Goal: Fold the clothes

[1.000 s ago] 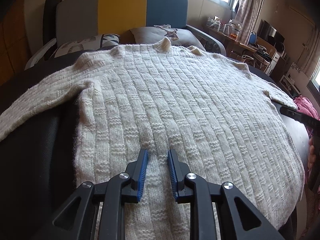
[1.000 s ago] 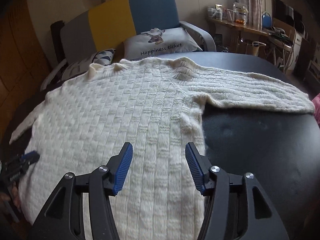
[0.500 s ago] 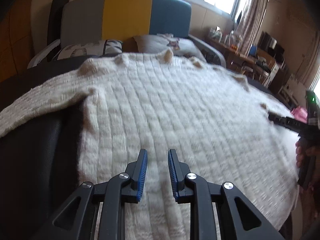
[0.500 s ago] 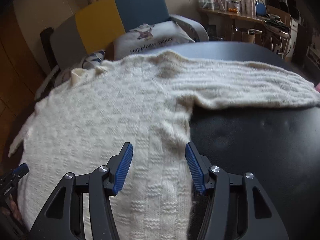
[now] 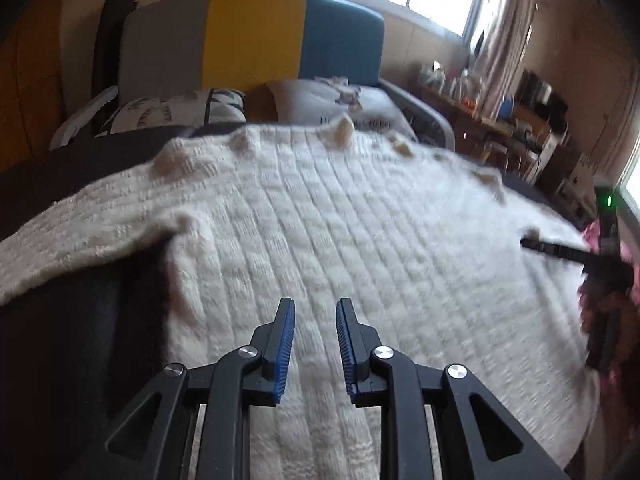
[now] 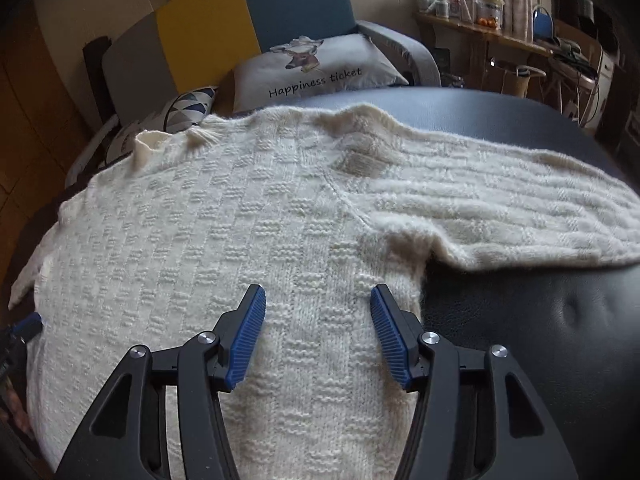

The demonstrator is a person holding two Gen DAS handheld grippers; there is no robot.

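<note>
A cream knitted sweater point(image 5: 340, 240) lies flat, front up, on a black table point(image 5: 60, 340). Its collar points away from me and both sleeves are spread out. My left gripper point(image 5: 315, 308) hovers low over the sweater's lower left body, open by a narrow gap with nothing between the blue pads. The left sleeve point(image 5: 80, 232) runs off to its left. My right gripper point(image 6: 318, 292) stands wide open over the sweater point(image 6: 240, 220), close to the right side edge below the armpit. The right sleeve point(image 6: 500, 208) stretches out to the right.
Beyond the table stands a sofa point(image 6: 248, 28) with a grey, yellow and blue back and a printed cushion point(image 6: 316, 68). A cluttered shelf point(image 6: 480, 24) and desk fill the back right. The right gripper point(image 5: 560, 250) shows at the left view's right edge.
Both grippers have advanced a little up the sweater toward the armpits, and the left view is blurred by motion. Neither gripper's opening has changed, and the sweater lies as before.
</note>
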